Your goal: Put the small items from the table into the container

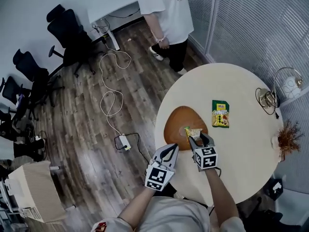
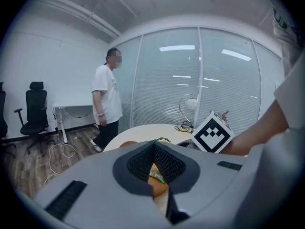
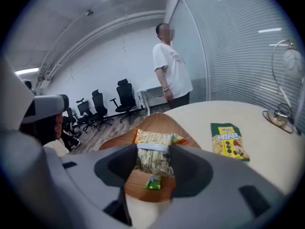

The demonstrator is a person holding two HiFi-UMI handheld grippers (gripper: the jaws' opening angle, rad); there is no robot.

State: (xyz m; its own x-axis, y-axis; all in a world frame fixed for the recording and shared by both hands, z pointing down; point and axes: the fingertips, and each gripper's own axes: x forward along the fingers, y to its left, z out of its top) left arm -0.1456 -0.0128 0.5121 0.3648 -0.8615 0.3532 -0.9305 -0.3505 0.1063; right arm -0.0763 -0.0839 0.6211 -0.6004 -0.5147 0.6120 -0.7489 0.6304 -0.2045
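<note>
A brown wooden tray (image 1: 177,121) lies at the near left of the round cream table (image 1: 241,149). My right gripper (image 1: 199,140) is shut on a yellow-green snack packet (image 3: 153,157) and holds it over the tray's near part. Below it a small green sachet (image 3: 153,182) lies in the tray (image 3: 157,123). Another green and yellow snack packet (image 1: 220,113) rests flat on the table to the right of the tray. Just left of the right gripper, my left gripper (image 1: 170,150) hangs at the table's near edge, shut and empty, its tips (image 2: 154,149) pointing at the tray.
A person in a white T-shirt (image 1: 166,8) stands beyond the table's far edge. A wire lamp (image 1: 270,96) and a dried plant (image 1: 288,138) sit at the table's right rim. Office chairs (image 1: 67,33), a cable with a power strip (image 1: 124,142) and a cardboard box (image 1: 31,190) are on the floor at left.
</note>
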